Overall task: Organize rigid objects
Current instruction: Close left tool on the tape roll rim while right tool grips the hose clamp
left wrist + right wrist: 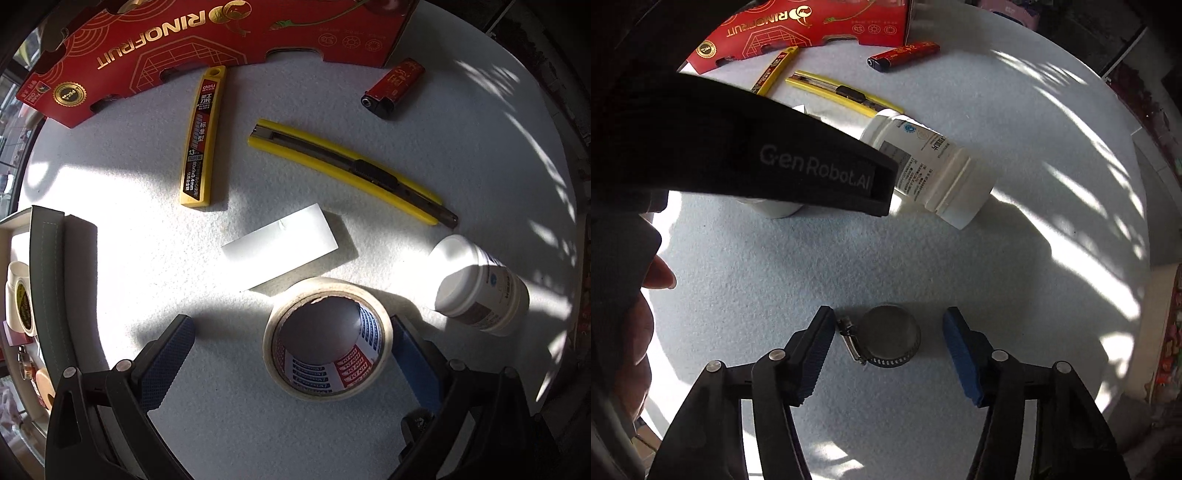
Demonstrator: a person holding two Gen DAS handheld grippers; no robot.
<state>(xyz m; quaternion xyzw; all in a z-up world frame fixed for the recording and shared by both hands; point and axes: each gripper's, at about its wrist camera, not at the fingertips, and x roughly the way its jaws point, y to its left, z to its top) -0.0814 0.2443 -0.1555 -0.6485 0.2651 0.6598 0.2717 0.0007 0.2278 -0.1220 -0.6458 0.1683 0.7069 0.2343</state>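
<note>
On the white felt-covered desk (pixel 424 92), we find the left tool (pixel 291 350) pointing straight down with its jaws wide. A roll of masking tape (pixel 327 338) lies flat between its blue pads; the right pad (pixel 413 362) sits just beside the roll's outer wall, while the left pad (pixel 168 360) stands well apart from it. We cannot tell whether the right pad touches the roll.

Beyond the roll, toward the far side, we note a white rectangular block (pixel 280 245), a yellow utility knife (pixel 351 171) lying at a slant, a yellow blade case (pixel 201 138), and a red lighter (pixel 393 88). A red Rinofruit carton (pixel 221 33) runs along the far edge. To the right of the roll a white plastic bottle (pixel 480 288) lies on its side. At the left edge an open box with a dark green rim (pixel 48 288) holds small items that we cannot identify with certainty.

In the right wrist view, the right tool (pixel 888 349) also points down. A metal hose clamp (pixel 886 339) rests on the desk between its pads. The left pad (pixel 816 354) is at the clamp's screw housing; the right pad (pixel 960 354) stands apart from the band. We record the jaws as partly spread and not gripping. The left tool's dark body (pixel 757 158) crosses the upper left of this view, and a person's fingers (pixel 657 273) show at the left edge.
</note>
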